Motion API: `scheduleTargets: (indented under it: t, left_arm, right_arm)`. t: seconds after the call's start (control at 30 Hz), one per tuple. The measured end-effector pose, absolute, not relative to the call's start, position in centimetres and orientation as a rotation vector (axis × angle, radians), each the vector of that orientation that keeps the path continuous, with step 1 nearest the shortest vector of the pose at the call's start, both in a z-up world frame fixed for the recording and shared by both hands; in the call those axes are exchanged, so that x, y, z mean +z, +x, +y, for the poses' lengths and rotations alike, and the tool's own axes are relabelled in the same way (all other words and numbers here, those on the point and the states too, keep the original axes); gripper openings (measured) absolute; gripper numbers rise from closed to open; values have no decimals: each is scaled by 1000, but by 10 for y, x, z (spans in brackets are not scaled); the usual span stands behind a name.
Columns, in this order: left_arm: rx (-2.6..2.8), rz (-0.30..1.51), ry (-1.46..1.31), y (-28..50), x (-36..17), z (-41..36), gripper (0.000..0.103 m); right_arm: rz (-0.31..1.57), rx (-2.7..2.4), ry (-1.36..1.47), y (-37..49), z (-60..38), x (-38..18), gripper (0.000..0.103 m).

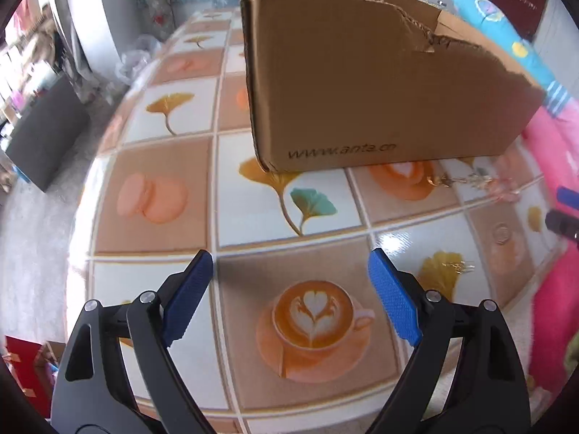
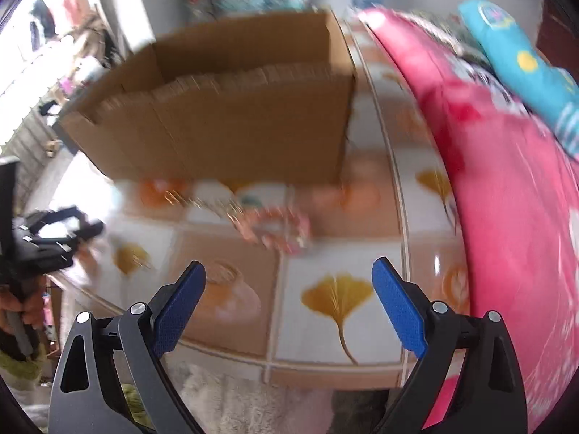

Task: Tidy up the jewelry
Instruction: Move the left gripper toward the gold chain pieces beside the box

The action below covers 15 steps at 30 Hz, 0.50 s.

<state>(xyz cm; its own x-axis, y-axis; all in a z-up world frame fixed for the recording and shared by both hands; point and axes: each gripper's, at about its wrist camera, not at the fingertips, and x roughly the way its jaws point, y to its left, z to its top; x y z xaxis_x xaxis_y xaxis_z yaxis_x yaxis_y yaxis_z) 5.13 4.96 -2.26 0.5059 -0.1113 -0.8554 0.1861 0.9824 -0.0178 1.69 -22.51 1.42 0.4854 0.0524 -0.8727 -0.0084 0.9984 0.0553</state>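
A torn-sided cardboard box [image 1: 362,83] stands on the tiled-pattern table [image 1: 253,188]. In front of its right corner lie a gold chain [image 1: 459,180] and a pink bead piece [image 1: 506,190]; a small gold piece [image 1: 459,266] lies nearer. My left gripper [image 1: 289,256] hangs open over the coffee-cup tile, nothing between its fingers. In the blurred right wrist view the box [image 2: 224,119] is ahead, with a pink bead bracelet [image 2: 282,229] and a gold chain [image 2: 184,195] before it. My right gripper [image 2: 288,264] is open and empty, short of the bracelet.
Pink fabric [image 2: 506,217] and a turquoise cloth [image 2: 521,54] crowd the table's right side. The table's near edge [image 2: 325,369] lies just under the right gripper. The left gripper [image 2: 54,238] shows at that view's left edge. A dark box [image 1: 47,133] stands on the floor, left.
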Motion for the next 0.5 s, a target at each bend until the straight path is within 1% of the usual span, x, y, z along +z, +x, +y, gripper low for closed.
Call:
scheduleTargets:
  t: [0.1,0.13,0.33,0.43,0.5]
  left_arm:
    - [-156,1010,133,51,-27,45,91]
    - [-143,1004,143,52,-27,44,94]
    - [-129,962,119,43,-31,49,96]
    - [-134,971,112,45,-32,51,96]
    - [-137,982,110,46,-33,49,96]
  right_arm:
    - [1045,5,66,23,-230,8,91]
    - [1060,-18,53,27,-230,4,91]
    - [1082,-55,21,34,-230,-10,91]
    - [1109,-60,2,39,-231,-21,92]
    - [1097,-66,-27,40,-229,-23,96]
